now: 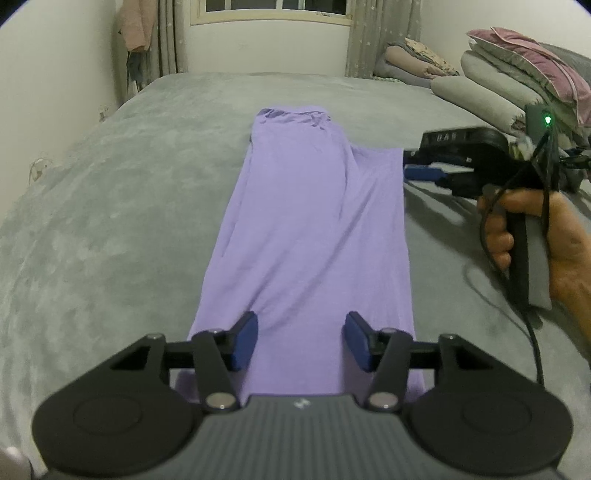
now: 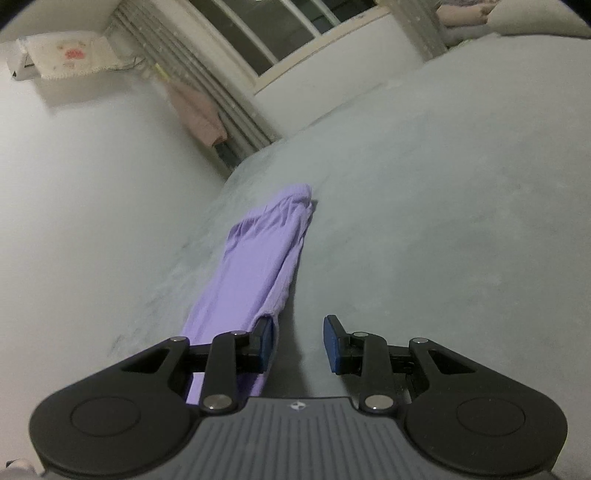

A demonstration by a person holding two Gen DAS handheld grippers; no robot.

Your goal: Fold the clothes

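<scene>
Purple cloth, one long folded garment (image 1: 310, 236), lies flat down the middle of a grey bed (image 1: 110, 206). The left gripper (image 1: 300, 341) hovers over its near end with both blue pads spread apart, holding nothing. The right gripper (image 2: 300, 345) is open too, empty, at the garment's right edge; its left pad sits just beside the cloth, whether touching cannot be told. In the left view one hand (image 1: 539, 243) grips the right tool's handle. Five or so folded quilts and pillows (image 1: 517, 74) are stacked at the far right. Two curtains (image 1: 173, 37) frame one window (image 1: 273, 9).
</scene>
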